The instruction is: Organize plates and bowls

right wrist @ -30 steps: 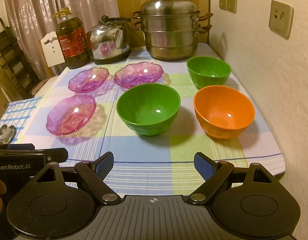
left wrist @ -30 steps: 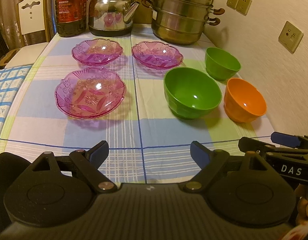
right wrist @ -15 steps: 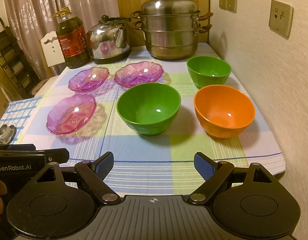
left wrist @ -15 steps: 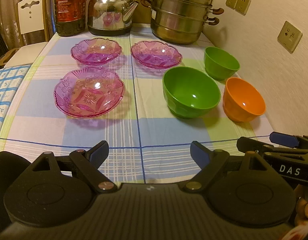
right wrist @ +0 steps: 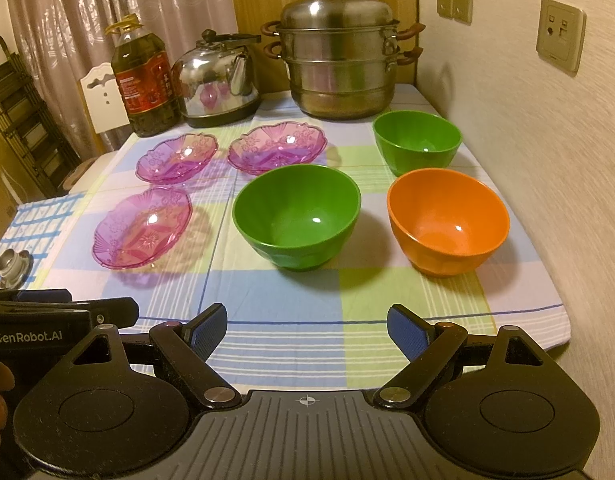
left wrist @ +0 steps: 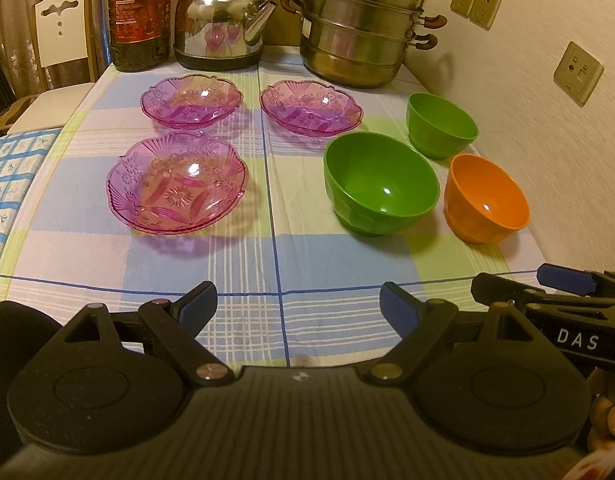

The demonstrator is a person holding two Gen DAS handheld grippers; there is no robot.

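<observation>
Three pink glass plates lie on the checked tablecloth: a near one (left wrist: 177,184) (right wrist: 142,227) and two farther back (left wrist: 191,99) (left wrist: 310,107). To their right stand a large green bowl (left wrist: 381,189) (right wrist: 296,216), a small green bowl (left wrist: 441,125) (right wrist: 417,141) and an orange bowl (left wrist: 486,198) (right wrist: 447,220). My left gripper (left wrist: 298,305) hovers open over the table's near edge, nothing between its fingers. My right gripper (right wrist: 307,326) is open too, short of the large green bowl and the orange bowl.
At the back stand an oil bottle (left wrist: 138,16), a steel kettle (left wrist: 223,26) and a stacked steamer pot (left wrist: 359,28). A wall with sockets (right wrist: 561,34) runs along the right. A white chair (left wrist: 61,28) is at the far left. A small metal cap (right wrist: 12,266) lies left.
Both grippers have barely shifted; the left view has crept slightly, with the dishes sitting a touch higher in frame. No dish has moved.
</observation>
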